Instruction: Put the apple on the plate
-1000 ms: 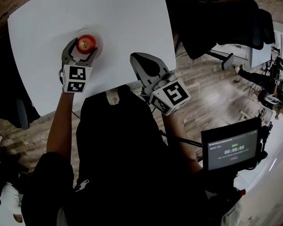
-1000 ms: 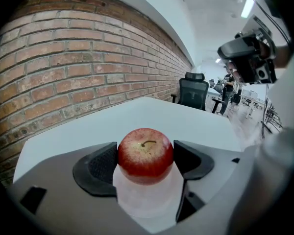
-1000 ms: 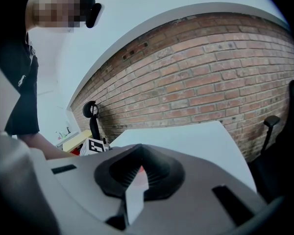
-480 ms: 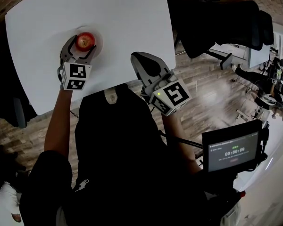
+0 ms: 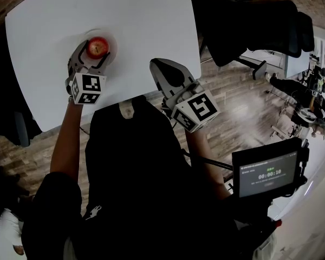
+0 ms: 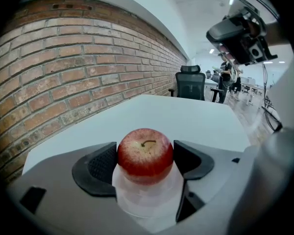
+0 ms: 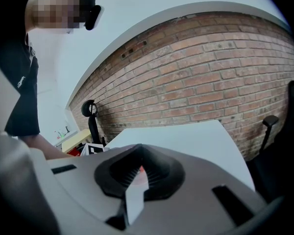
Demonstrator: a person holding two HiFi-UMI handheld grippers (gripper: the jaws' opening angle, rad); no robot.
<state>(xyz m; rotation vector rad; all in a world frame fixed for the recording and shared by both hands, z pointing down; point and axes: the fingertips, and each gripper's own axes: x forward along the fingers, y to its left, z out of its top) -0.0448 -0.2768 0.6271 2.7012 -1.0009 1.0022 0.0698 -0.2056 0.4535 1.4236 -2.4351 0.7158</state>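
Left gripper (image 6: 145, 166) has its jaws closed in on the red apple (image 6: 145, 153), one dark pad against each side (stem up, fruit upright). The apple sits on a small white plate (image 6: 148, 202) directly beneath it, on the left part of the white table (image 5: 146, 20), with the gripper coming at it from the near side. Right gripper (image 5: 157, 66) hangs over the table's near right edge, well apart from the apple, its jaws drawn together with nothing between them.
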